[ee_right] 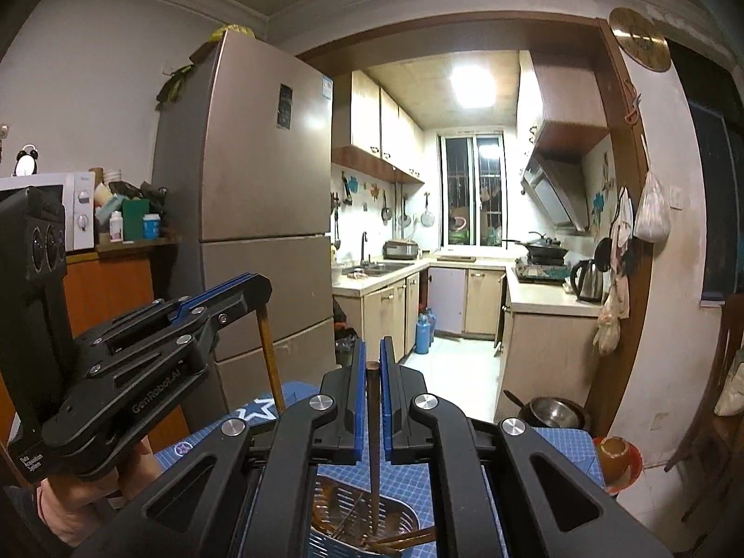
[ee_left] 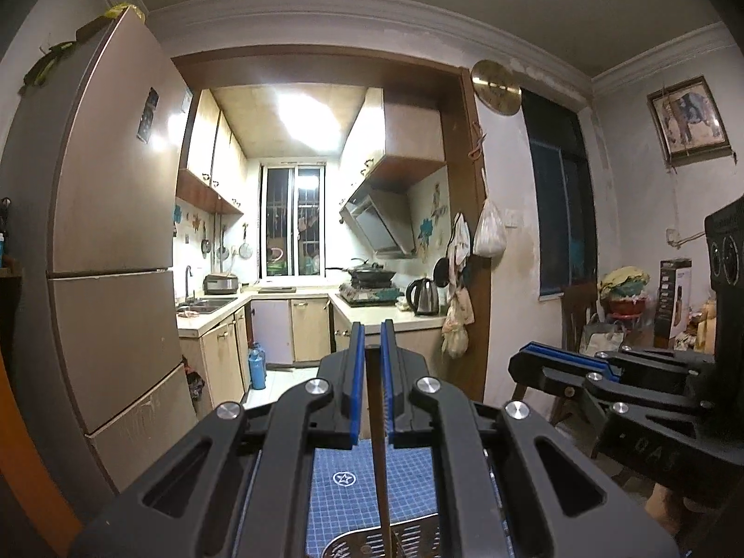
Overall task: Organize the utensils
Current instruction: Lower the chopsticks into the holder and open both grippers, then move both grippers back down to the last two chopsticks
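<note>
The left gripper (ee_left: 370, 362) is pinching 1 light brown wooden chopstick (ee_left: 379, 455); the right gripper (ee_right: 372, 372) is pinching 1 dark chopstick (ee_right: 373, 441). Both are hanging over the perforated steel utensil basket (ee_right: 400, 518) at 6 o'clock, probably partly filled; neither is released yet.

Both wrist views look level, low over the table (ee_right: 572, 446), sharing the kitchen (ee_left: 297, 297).

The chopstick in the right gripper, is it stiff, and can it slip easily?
The chopstick hangs straight from the right gripper, so it is probably stiff. It looks thin and smooth, pinched near its top only, so it may swing or slide. It should be light.
</note>
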